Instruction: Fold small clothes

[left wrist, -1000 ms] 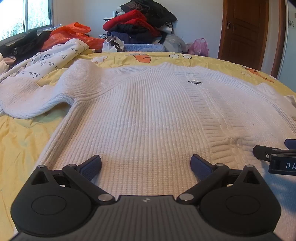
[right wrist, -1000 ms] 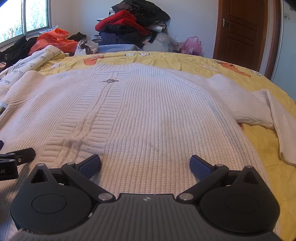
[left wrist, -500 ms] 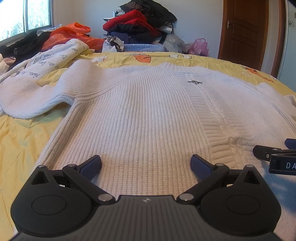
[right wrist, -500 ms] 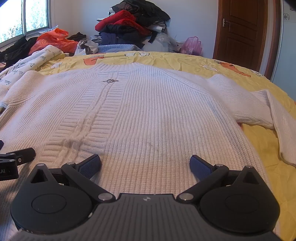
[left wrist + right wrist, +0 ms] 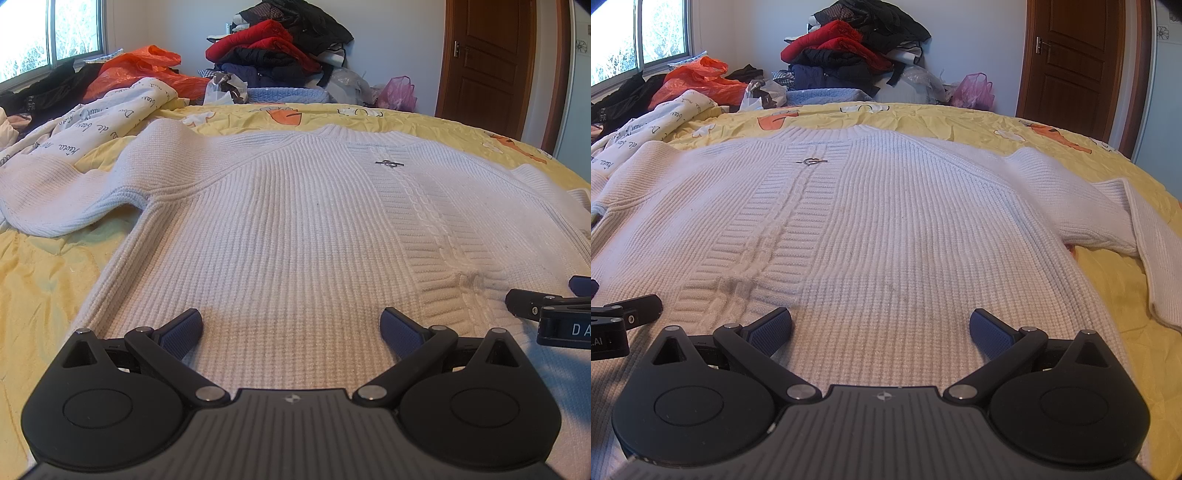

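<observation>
Currently, the white knit sweater (image 5: pixel 295 229) lies flat, front up, on the yellow bedspread (image 5: pixel 33 295), both sleeves spread outward. My left gripper (image 5: pixel 291 328) sits over the sweater's hem, left of its cable-knit centre strip (image 5: pixel 424 210), fingers spread wide and holding nothing. My right gripper (image 5: pixel 881 326) sits over the hem to the right of that strip, likewise spread wide and empty. Beyond the sweater's collar, a pile of clothes (image 5: pixel 849 51) stands against the wall.
</observation>
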